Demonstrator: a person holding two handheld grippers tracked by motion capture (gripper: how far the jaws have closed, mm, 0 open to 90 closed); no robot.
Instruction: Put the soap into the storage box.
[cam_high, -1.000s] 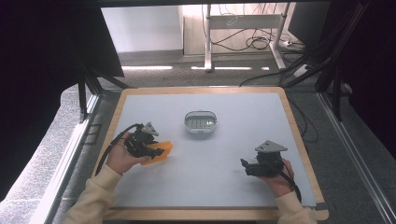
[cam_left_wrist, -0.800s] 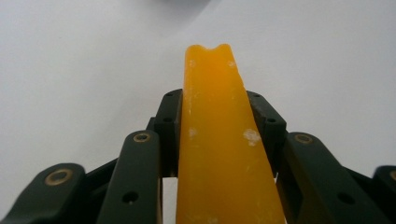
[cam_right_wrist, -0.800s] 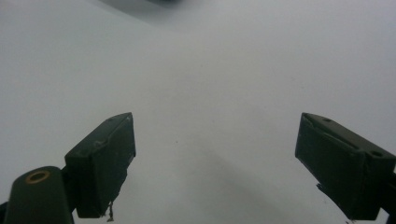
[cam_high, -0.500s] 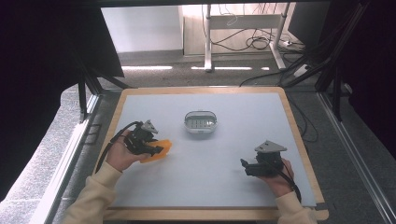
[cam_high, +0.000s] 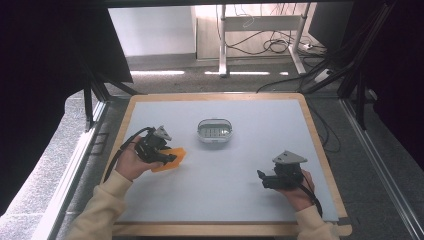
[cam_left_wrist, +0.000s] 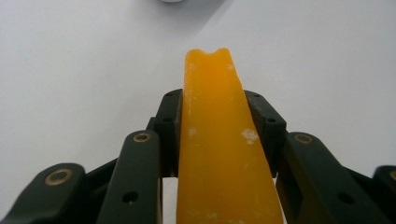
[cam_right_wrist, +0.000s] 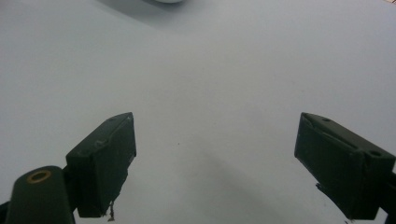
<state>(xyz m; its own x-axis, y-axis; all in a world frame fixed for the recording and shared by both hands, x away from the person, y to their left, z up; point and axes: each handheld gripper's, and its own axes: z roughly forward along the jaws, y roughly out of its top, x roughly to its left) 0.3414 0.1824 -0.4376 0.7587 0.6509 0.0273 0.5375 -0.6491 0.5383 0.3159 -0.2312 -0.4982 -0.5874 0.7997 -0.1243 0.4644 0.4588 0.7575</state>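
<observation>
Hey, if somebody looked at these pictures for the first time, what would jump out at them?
The bright orange piece, clamped in the left gripper at the table's left. Next, the small white oval dish near the middle of the table, and the right gripper, open with nothing between its jaws, at the near right.

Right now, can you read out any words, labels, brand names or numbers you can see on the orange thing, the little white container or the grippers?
No readable text anywhere.
Orange piece: plain surface with pale specks, no print.
White container: a grid-like pattern on top, too small and blurred to tell whether it is lettering.
Left gripper and right gripper: bare black jaws, no markings.
Table: blank.
</observation>
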